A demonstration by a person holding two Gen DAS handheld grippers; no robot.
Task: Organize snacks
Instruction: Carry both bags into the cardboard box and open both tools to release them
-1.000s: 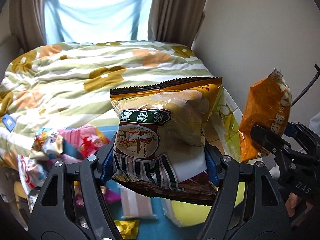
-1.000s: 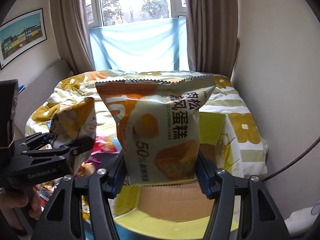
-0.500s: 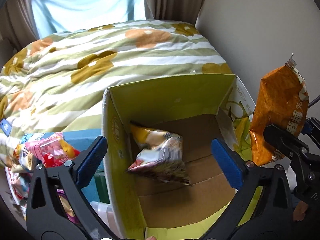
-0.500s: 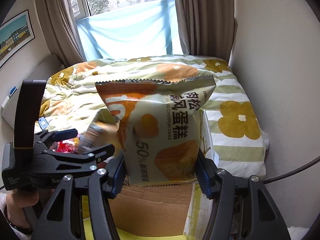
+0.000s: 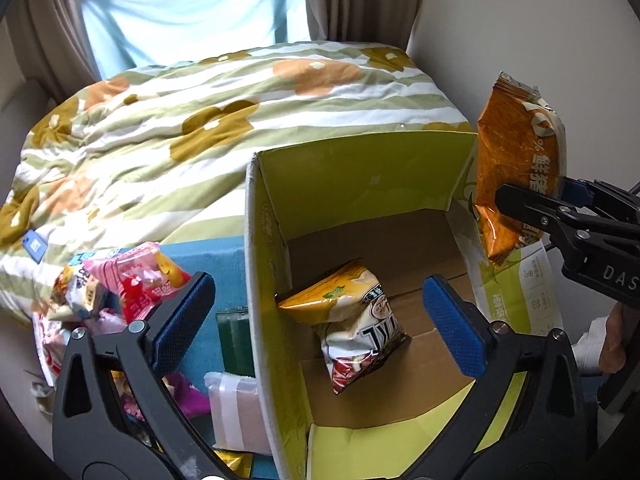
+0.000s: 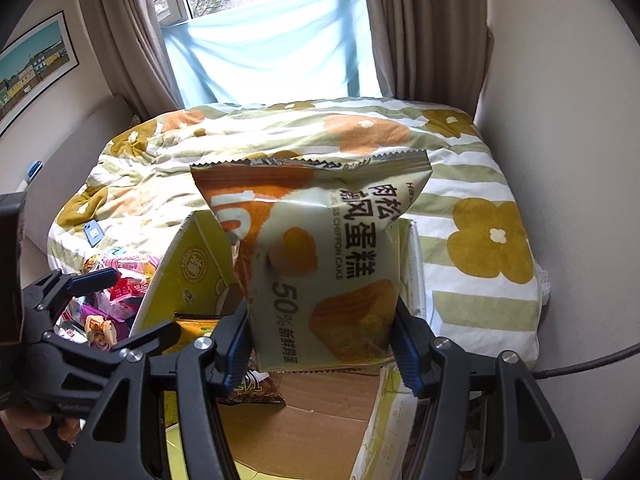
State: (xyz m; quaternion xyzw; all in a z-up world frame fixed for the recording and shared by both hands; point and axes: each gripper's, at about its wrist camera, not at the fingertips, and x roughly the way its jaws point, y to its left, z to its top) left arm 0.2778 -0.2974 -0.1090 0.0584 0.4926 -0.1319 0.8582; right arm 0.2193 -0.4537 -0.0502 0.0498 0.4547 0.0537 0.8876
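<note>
A green cardboard box (image 5: 360,184) with its flaps open is seen standing at the foot of a bed, against a quilt (image 5: 200,112) with a flower print. One yellow snack bag (image 5: 352,320) is already lying on the box floor, tipped on its side. The left gripper (image 5: 318,308) is held above the box with its blue-padded jaws spread wide and nothing between them; the jaws have just been opening, so this bag is judged to be freshly dropped in. The right gripper (image 6: 322,344) is clamped on a chiffon cake packet (image 6: 320,264), which is held upright over the right side of the box and is not yet inside. To the left of the box, a pile of snacks (image 5: 120,288) is left loose on a blue cloth, among them pink and red packets. The sorting is judged to be at an early stage: one bag boxed, one about to go in, many waiting.
</note>
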